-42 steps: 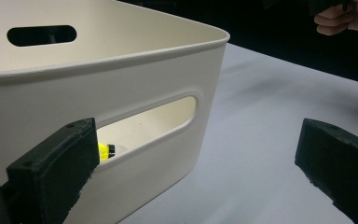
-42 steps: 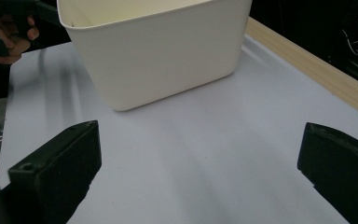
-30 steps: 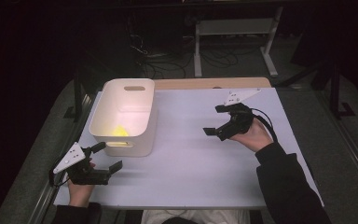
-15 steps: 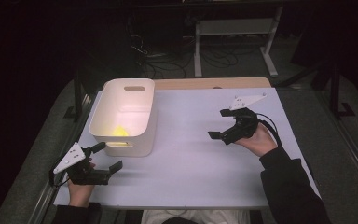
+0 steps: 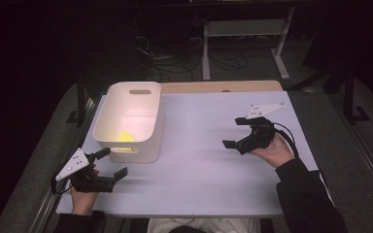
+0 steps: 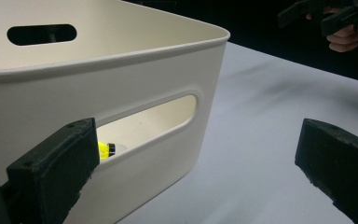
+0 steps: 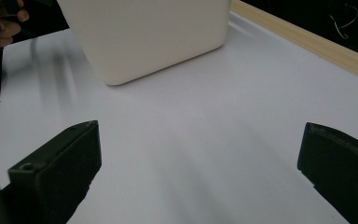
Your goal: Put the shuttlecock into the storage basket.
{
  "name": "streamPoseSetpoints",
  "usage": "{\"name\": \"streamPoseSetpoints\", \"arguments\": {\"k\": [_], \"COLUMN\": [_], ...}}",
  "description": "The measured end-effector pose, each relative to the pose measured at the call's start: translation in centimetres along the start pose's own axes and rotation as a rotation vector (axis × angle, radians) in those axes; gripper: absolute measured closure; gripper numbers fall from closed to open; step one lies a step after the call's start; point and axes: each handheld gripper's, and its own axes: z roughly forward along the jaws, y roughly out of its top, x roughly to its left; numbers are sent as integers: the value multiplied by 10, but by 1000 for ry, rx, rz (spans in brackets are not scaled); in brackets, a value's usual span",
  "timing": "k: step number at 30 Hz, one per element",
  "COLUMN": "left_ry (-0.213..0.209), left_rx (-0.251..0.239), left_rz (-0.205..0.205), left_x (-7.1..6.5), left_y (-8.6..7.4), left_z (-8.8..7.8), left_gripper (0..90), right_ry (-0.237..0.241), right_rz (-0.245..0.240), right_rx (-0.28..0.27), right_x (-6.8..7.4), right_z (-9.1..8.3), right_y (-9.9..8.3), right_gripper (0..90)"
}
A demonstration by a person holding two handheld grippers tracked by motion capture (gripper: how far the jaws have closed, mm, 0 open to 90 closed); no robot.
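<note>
Smooth matt plastic bin (image 5: pixel 126 119) on a matt table (image 5: pixel 199 174).

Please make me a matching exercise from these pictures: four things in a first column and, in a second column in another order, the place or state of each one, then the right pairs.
Column 1
1. white plastic bin with handle slots
2. small yellow object
3. left hand-held gripper
4. right hand-held gripper

Column 2
A. open, at the table's right side
B. lies inside the bin
C. stands at the table's left side
D. open, at the near left corner, just in front of the bin

Pairs: 1-C, 2-B, 3-D, 4-A
</note>
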Motion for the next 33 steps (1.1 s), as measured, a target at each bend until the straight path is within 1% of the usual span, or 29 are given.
{"name": "streamPoseSetpoints", "arguments": {"k": [7, 12, 20, 27, 33], "left_ry": [-1, -1, 1, 1, 1], "left_rx": [-1, -1, 1, 3, 1], "left_rz": [0, 1, 0, 1, 2], "left_x": [0, 0, 0, 0, 0], "left_y": [0, 0, 0, 0, 0], "left_z": [0, 0, 0, 0, -1], "left_gripper": [0, 0, 0, 0, 0], "right_ry": [-12, -16, -20, -27, -38], "right_rz": [10, 20, 36, 47, 57], "right_rx": [-3, -6, 0, -15, -9], "right_x": [0, -1, 0, 0, 0], "right_z": [-6, -9, -13, -20, -25], "right_y": [-9, -13, -25, -33, -41], "right_gripper": [0, 0, 0, 0, 0]}}
